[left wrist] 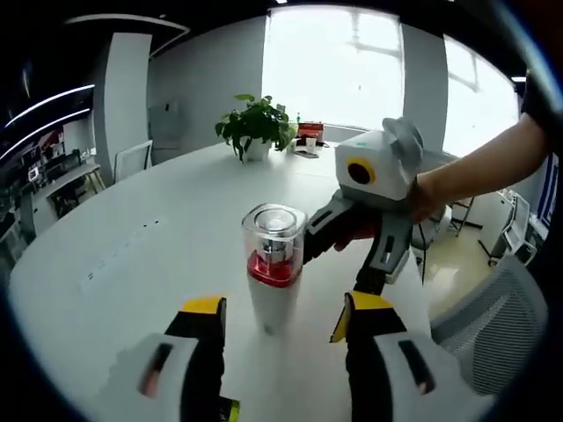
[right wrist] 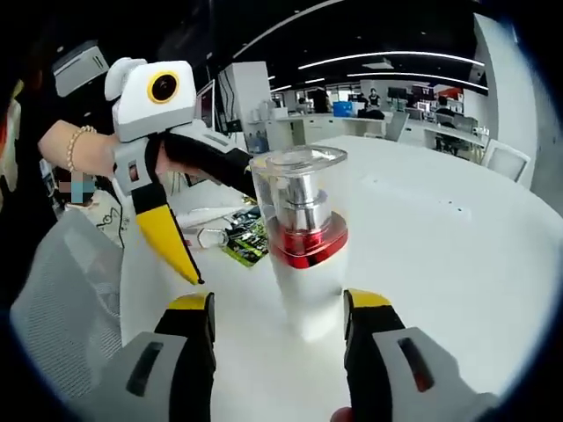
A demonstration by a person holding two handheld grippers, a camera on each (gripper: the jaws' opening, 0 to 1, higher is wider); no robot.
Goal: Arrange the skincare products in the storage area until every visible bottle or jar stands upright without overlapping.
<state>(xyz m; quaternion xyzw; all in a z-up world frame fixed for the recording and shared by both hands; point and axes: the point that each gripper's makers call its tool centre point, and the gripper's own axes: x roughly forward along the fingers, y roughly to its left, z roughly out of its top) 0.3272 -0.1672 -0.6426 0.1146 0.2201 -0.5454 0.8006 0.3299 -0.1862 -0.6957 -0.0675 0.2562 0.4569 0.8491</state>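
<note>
White bottle (left wrist: 274, 264) with clear cap stands upright on the table (left wrist: 132, 237), dead ahead between the open jaws of both the left gripper (left wrist: 280, 318) and right gripper (right wrist: 278, 315), long axis vertical, right one looks nearer, neither touching.

hand-held gripper (left wrist: 280, 321): grey body | black jaws | yellow tips | beaded bracelet (right wrist: 72, 148)
</note>
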